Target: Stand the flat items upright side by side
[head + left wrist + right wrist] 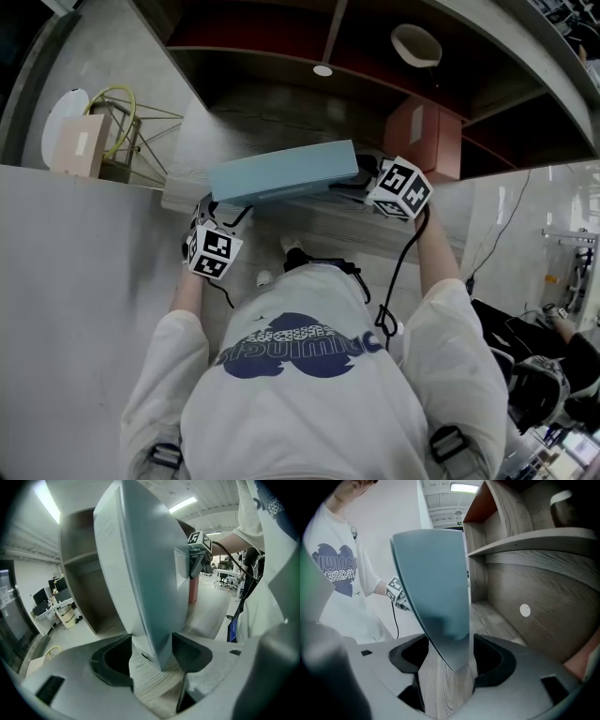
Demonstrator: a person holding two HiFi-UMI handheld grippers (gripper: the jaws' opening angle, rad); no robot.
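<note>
We're mid-carry here: the flat blue item (281, 173) is up in front of the shelf unit (272, 122), held between both tools, and it isn't standing anywhere yet. From the head view its long edge runs level across the shelf unit's front, with a broad face turned towards us. By our reckoning, the turn onto its edge and the set-down are both to come.

Inside the shelf unit, towards its right side, a reddish-brown box (424, 136) stands upright. We can't say whether it's one of the set. No other flat item shows standing in there, so we'd call the job early.

Now the grips. The left gripper (151, 654) has a lower corner of the flat blue item between its jaws, and the pads sit against both faces, so that's a clamp. The right gripper (449, 656) has the opposite end, its jaws closed onto the faces in the same way and standing fairly wide because the item fills them.

Below both corners runs the shelf unit's wood-grain board. We can't tell whether the item touches it.

As for pose, both forearms reach out ahead of the body towards the shelf unit. Both tools tip forward and down, the left one lower and nearer us, the right one further in.
</note>
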